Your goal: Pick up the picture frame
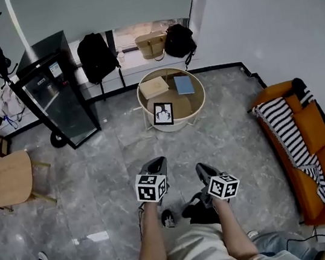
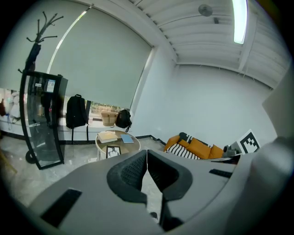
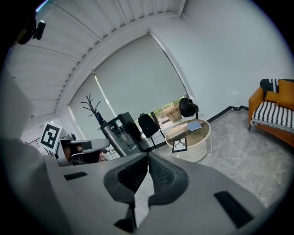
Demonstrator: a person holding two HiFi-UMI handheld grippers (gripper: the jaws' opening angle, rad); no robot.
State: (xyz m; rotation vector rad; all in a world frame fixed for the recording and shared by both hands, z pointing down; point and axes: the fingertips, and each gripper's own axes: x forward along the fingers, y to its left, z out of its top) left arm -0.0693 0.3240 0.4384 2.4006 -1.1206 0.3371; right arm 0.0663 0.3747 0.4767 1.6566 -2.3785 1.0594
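Observation:
A black picture frame (image 1: 163, 113) with a white portrait print leans against the front of a round cream table (image 1: 199, 105), across the marble floor ahead. It also shows small in the left gripper view as the frame (image 2: 113, 151) and in the right gripper view as the frame (image 3: 179, 145). My left gripper (image 1: 158, 162) and right gripper (image 1: 201, 168) are held side by side in front of me, well short of the table. Both point toward it. The left gripper (image 2: 146, 152) is shut and empty, and so is the right gripper (image 3: 148, 157).
A tan book (image 1: 154, 87) and a blue book (image 1: 184, 84) lie on the table. A glass-door cabinet (image 1: 59, 94) stands left, a wooden chair (image 1: 6, 179) further left, an orange sofa (image 1: 312, 145) right. Backpacks (image 1: 97, 57) and a bag (image 1: 151, 45) line the window ledge.

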